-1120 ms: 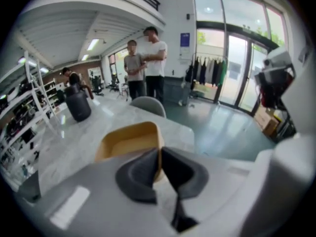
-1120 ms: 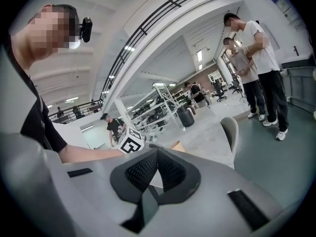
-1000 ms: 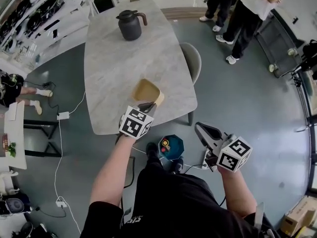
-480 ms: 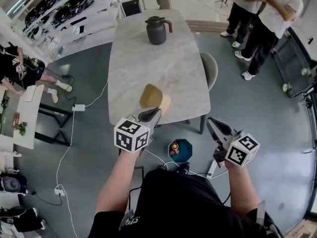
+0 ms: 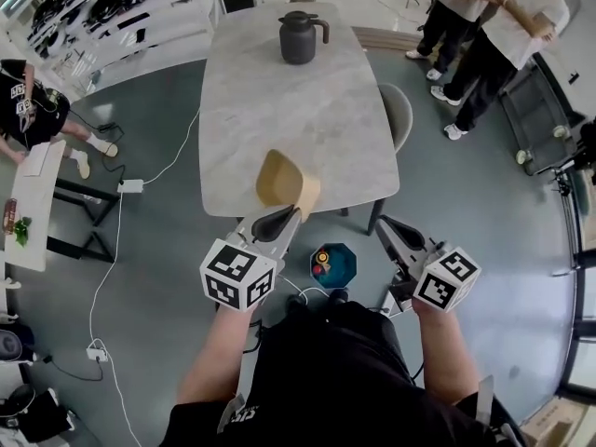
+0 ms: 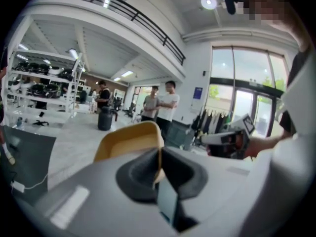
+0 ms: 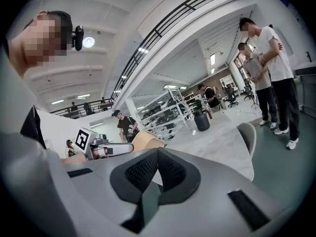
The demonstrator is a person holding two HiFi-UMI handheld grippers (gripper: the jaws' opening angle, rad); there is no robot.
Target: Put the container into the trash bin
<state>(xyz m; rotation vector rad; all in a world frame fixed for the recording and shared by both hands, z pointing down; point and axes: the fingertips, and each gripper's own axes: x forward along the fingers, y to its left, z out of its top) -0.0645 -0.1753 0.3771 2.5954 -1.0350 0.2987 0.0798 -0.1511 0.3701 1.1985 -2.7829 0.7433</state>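
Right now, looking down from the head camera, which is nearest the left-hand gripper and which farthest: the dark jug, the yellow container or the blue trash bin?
1. The yellow container: clamped in the left gripper, over the near edge of the table.
2. The blue trash bin: on the floor, just right of the gripper.
3. The dark jug: at the table's far end.

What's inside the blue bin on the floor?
In the blue bin, small red and yellow scraps lie by its left wall; the rest looks bare. Anything beneath them is covered.
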